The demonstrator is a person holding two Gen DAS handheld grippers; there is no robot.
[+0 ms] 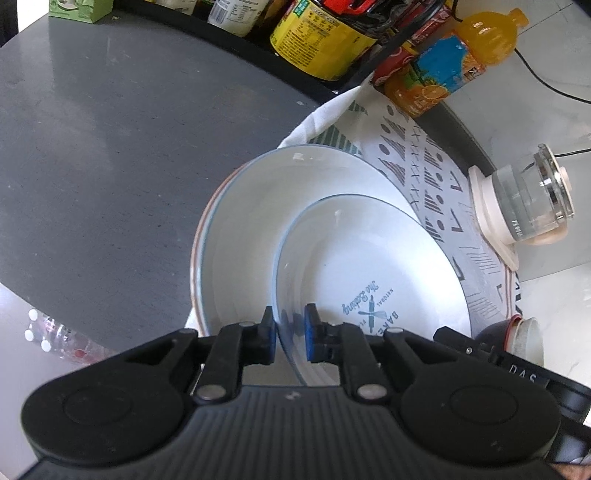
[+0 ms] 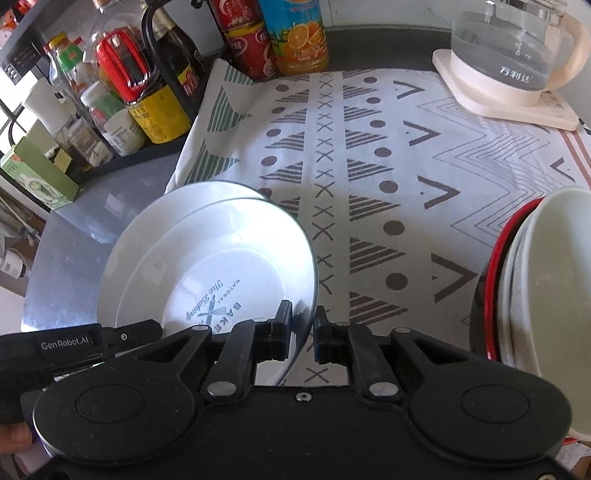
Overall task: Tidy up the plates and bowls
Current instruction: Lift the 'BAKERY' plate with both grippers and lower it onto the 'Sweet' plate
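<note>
A white plate printed with a baking logo lies inside a larger white plate, at the left edge of a patterned cloth. My left gripper straddles the printed plate's near rim. Its blue pads stand slightly apart from the rim, so it is open. My right gripper is on the opposite side of the same rim, with its pads close against it. A stack of white bowls in a red-rimmed bowl stands on the cloth to the right.
A glass kettle on a cream base sits at the cloth's far right. Juice and drink bottles stand at the back. A rack of sauce bottles and jars lines the back left, beside bare grey tabletop.
</note>
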